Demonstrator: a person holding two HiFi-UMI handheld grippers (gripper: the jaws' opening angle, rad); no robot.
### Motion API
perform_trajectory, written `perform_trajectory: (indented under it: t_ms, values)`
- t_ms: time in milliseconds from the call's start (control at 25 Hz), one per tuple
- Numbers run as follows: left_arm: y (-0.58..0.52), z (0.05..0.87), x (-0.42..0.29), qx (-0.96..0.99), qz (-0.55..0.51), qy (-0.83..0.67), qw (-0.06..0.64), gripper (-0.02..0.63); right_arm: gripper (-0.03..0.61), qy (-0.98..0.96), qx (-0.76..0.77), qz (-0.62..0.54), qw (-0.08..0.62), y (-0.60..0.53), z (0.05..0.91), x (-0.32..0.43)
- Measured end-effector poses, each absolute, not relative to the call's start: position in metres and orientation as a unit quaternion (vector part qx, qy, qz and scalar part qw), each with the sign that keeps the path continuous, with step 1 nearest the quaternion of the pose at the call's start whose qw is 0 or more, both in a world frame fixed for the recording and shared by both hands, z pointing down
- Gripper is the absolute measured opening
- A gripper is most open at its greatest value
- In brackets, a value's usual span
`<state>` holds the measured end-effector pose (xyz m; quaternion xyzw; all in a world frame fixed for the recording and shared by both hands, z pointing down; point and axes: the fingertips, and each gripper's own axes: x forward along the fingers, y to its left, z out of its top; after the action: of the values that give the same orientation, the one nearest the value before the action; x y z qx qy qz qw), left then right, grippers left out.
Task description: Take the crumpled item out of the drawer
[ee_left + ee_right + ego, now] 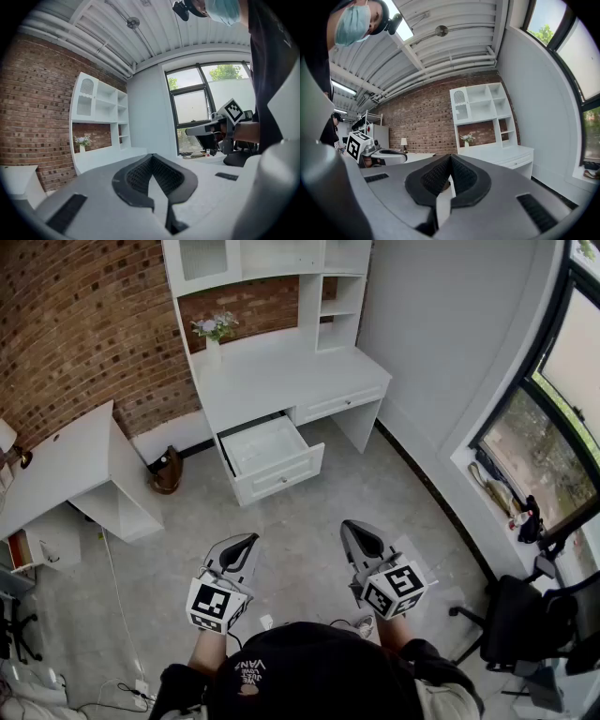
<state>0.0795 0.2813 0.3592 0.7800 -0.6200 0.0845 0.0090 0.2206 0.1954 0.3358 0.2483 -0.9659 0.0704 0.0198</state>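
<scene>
The white desk (281, 381) stands against the brick wall, and its left drawer (270, 454) is pulled open. The drawer's inside looks white; I cannot make out a crumpled item in it from here. My left gripper (250, 540) and right gripper (350, 526) hover side by side over the grey floor, well short of the drawer and pointing toward it. Both are shut with nothing between the pads. In the left gripper view the jaws (152, 160) meet at the tip, and the right gripper (211, 127) shows beside them. The right gripper view shows its jaws (451, 158) closed too.
A low white table (66, 465) stands at left, with a brown pot (167, 471) between it and the desk. A vase of flowers (215, 332) sits on the desk. At right are a window ledge (492, 486) with small items and a black office chair (525, 615). Cables (127, 690) lie at lower left.
</scene>
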Motion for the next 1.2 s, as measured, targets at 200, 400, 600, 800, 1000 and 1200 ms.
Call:
perform_trajectory:
  t_ms: [200, 400, 600, 800, 1000, 1200]
  values:
    - [0.286, 0.363, 0.075, 0.778, 0.083, -0.623, 0.008, 0.006, -0.002, -0.967, 0.246, 0.07, 0.02, 0.199, 0.339, 0.218]
    - [0.292, 0.362, 0.066, 0.777, 0.056, -0.627, 0.021, 0.007, 0.0, -0.964, 0.256, 0.068, 0.022, 0.202, 0.338, 0.212]
    - [0.294, 0.372, 0.061, 0.782, 0.054, -0.62, 0.036, 0.009, 0.057, -0.959, 0.273, 0.07, 0.028, 0.202, 0.343, 0.209]
    - [0.286, 0.39, 0.049, 0.775, 0.05, -0.627, 0.059, 0.021, 0.095, -0.958, 0.27, 0.084, 0.046, 0.187, 0.36, 0.199]
    - [0.26, 0.397, 0.027, 0.767, 0.048, -0.636, 0.071, 0.06, 0.108, -0.959, 0.262, 0.092, 0.053, 0.154, 0.369, 0.177]
    - [0.226, 0.406, -0.001, 0.754, 0.059, -0.649, 0.082, 0.083, 0.119, -0.961, 0.251, 0.101, 0.059, 0.11, 0.379, 0.148]
